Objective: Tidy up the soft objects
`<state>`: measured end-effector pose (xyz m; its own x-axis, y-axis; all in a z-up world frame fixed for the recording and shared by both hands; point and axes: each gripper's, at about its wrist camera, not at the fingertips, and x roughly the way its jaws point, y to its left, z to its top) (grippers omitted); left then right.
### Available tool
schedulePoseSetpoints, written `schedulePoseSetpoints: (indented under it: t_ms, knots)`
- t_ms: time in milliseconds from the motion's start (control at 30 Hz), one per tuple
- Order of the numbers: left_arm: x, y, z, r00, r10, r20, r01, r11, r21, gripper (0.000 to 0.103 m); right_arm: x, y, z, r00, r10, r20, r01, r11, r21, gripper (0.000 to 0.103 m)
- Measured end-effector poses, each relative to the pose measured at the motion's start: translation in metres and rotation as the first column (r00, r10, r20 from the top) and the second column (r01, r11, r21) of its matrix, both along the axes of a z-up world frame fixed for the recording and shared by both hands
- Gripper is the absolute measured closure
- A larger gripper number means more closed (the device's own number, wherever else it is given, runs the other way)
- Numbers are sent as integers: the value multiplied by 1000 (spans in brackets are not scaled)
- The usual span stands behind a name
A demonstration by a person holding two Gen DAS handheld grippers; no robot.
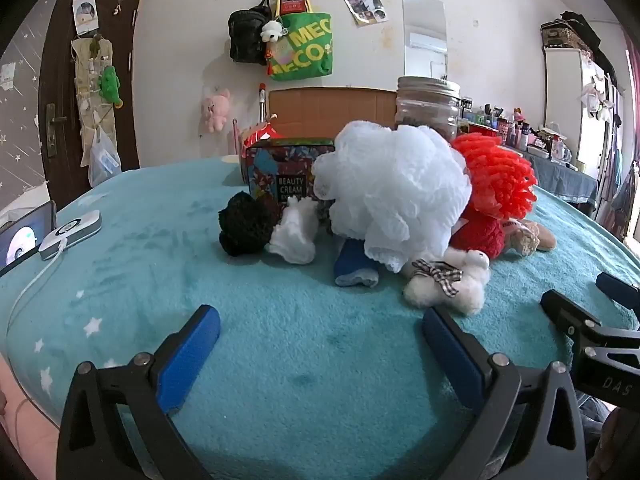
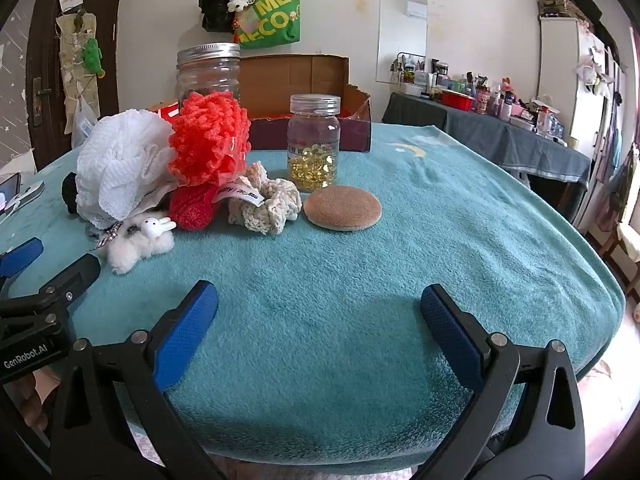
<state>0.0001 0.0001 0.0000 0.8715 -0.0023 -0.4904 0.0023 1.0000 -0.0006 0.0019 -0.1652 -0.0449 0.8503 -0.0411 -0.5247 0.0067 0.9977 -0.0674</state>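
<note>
A heap of soft things lies on the teal blanket (image 1: 280, 340): a white mesh bath puff (image 1: 392, 188), an orange-red puff (image 1: 496, 172), a black knit ball (image 1: 244, 224), a white knit piece (image 1: 296, 232), a blue sock (image 1: 354, 266) and a white plush clip with a checked bow (image 1: 444, 284). The right wrist view shows the white puff (image 2: 120, 164), the orange-red puff (image 2: 210, 140), a red knit piece (image 2: 192, 208), a cream scrunchie (image 2: 266, 200) and the plush rabbit clip (image 2: 140, 242). My left gripper (image 1: 320, 352) stands open before the heap. My right gripper (image 2: 318, 324) is open over bare blanket.
A patterned cream box (image 1: 284, 172), a large lidded glass jar (image 2: 208, 72), a small jar of yellow capsules (image 2: 314, 144), a round cork coaster (image 2: 342, 208) and an open cardboard box (image 2: 296, 92) stand behind. A phone and white device (image 1: 72, 234) lie at the left.
</note>
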Motion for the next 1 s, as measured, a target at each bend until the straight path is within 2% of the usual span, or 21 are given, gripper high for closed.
schedulePoseSetpoints:
  t_ms: [1000]
  knots:
    - [0, 0, 1, 1000, -1, 0, 1, 1000, 1, 0, 1, 0, 0, 1000, 0, -2, 0, 1000, 4, 0]
